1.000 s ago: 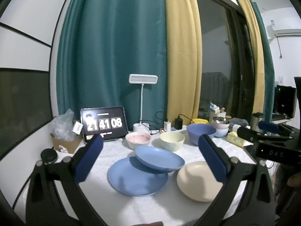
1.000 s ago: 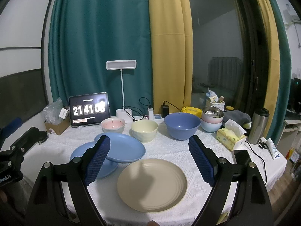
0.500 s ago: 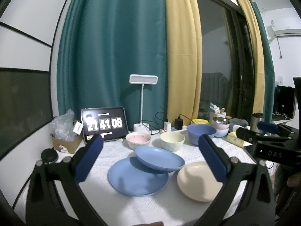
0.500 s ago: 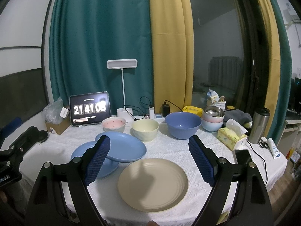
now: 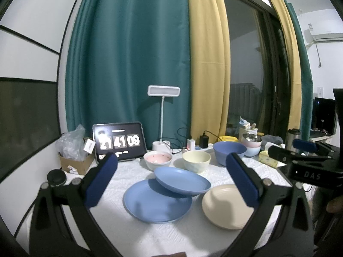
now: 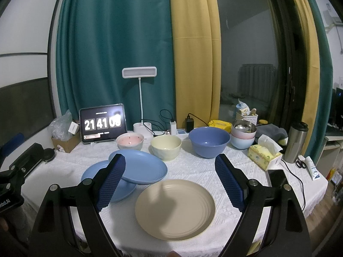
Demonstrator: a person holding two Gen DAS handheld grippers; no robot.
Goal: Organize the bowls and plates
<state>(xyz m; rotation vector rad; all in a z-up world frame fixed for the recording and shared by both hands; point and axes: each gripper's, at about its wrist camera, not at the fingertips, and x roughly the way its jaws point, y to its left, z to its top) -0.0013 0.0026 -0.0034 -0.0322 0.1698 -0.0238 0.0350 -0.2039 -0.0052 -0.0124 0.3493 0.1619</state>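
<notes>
— White textured cloth covers the bench; counting from the biggest, what stands on it?

— Three plates. Two are blue: the lower blue plate lies flat, and the upper blue plate rests tilted on its far right rim, overlapping it. The cream plate, ringed with faint ridges, lies alone just to the right of them, nearest the front edge.

— And the bowls?

— Three loose in a row behind the plates: the blue bowl is the widest, the pale yellow bowl sits in the middle, and the pink bowl, white outside with small dots inside, is on the left. Further right is a stack of bowls with a steel one on top; I cannot count it surely.

— The grippers?

— Two. The left gripper has its fingers spread wide with nothing between them, framing the blue plates from above the front of the bench. The right gripper is likewise released and empty, with the cream plate below its gap.

— Smaller things?

— One tablet clock, one desk lamp, one tissue box.
</notes>
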